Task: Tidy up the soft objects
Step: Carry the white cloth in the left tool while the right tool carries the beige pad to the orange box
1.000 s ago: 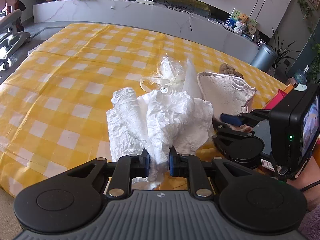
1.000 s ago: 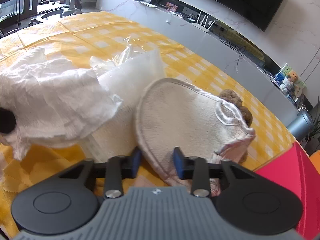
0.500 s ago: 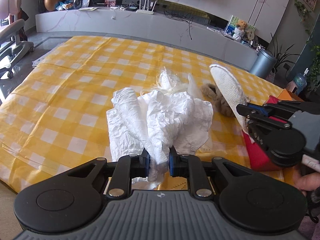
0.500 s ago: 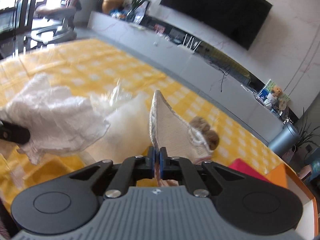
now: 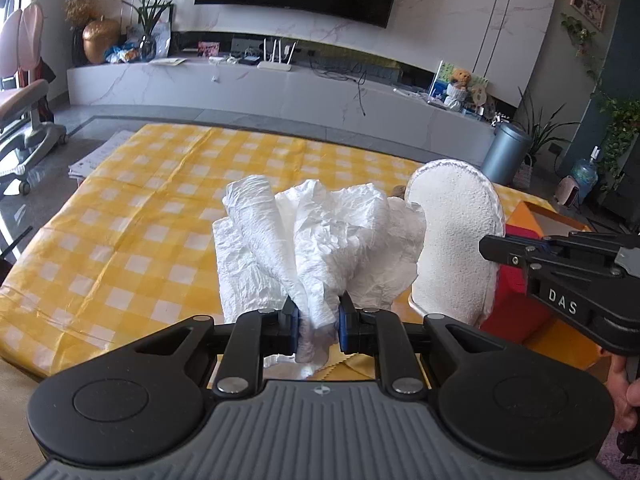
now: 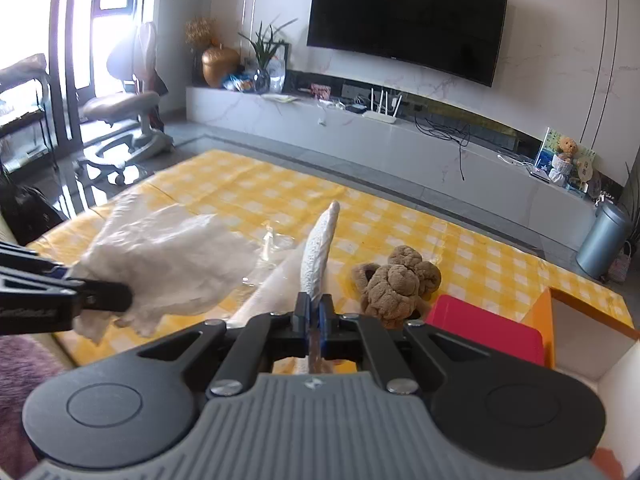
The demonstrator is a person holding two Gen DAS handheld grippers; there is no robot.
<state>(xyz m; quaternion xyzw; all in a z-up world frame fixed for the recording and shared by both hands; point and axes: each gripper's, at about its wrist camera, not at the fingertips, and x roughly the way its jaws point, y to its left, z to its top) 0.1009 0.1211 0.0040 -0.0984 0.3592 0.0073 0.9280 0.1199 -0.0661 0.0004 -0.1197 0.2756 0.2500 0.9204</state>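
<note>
Left gripper (image 5: 316, 316): jaws clamped on a crumpled white paper bundle (image 5: 320, 240), which is held clear above the table (image 5: 120, 240). The bundle spreads upward and outward from the pads.

Right gripper (image 6: 315, 314): jaws together, pinching the lower edge of a white fleecy pad (image 6: 320, 252); the pad stands edge-on and upright from the jaws in the right wrist view. In the left wrist view the same pad shows its broad oval face just beside the paper bundle, on its right.

Table covered by a yellow-and-white checked cloth (image 6: 280, 196). A brown plush toy (image 6: 396, 284) lies on the cloth toward the table's right edge. A red box (image 6: 488, 332) sits just beside the toy, at the right edge, with an orange box (image 6: 560, 300) directly behind it. Crumpled clear plastic (image 6: 272, 248) lies on the cloth near the table's middle.
</note>
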